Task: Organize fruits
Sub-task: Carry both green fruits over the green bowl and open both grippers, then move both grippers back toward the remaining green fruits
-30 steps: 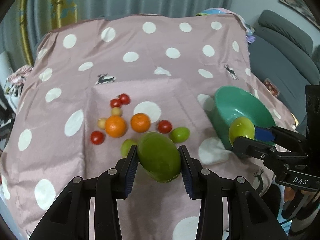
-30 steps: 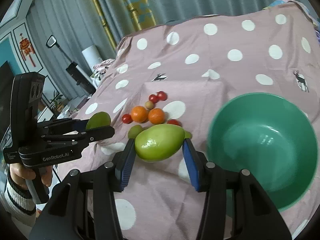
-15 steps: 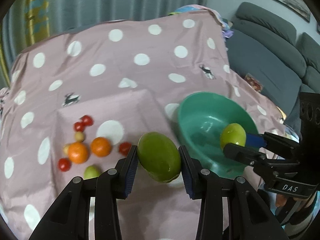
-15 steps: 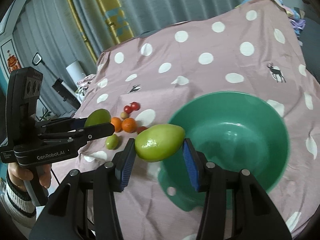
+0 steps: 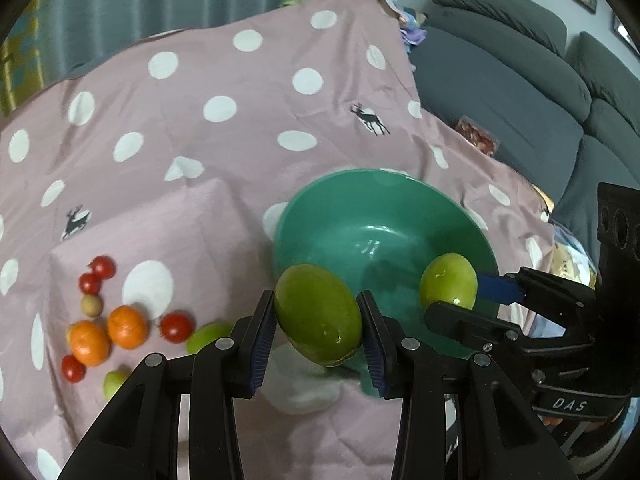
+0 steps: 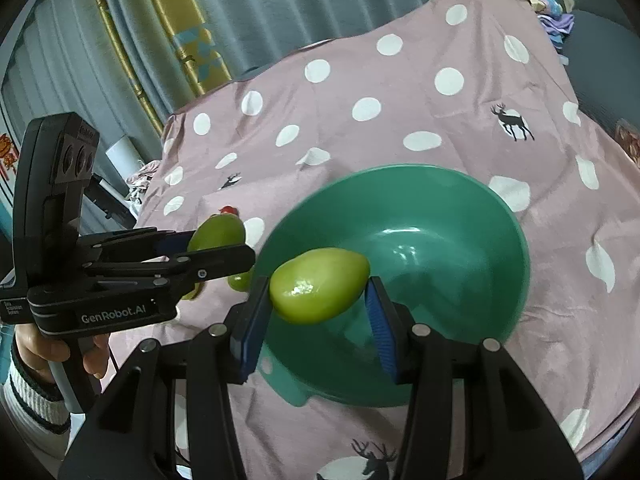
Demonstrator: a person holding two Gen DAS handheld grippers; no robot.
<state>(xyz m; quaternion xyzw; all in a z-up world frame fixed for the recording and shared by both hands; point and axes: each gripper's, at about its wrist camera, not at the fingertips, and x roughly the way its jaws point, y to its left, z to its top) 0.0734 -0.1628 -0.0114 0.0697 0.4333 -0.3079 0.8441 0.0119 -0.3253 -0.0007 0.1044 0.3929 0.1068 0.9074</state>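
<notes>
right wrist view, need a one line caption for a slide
Right claw clamps a green mango over the green bowl on a polka-dot cloth.

Pink dotted cloth bears green bowl, oranges, tomatoes

right hand-held gripper | clamps green mango | above green bowl

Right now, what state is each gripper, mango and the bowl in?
Left gripper: shut on left mango.
Left mango: held over the bowl's near rim.
Right gripper: shut on right mango.
Right mango: held above the bowl.
Bowl: upright on the cloth, nothing inside.
</notes>
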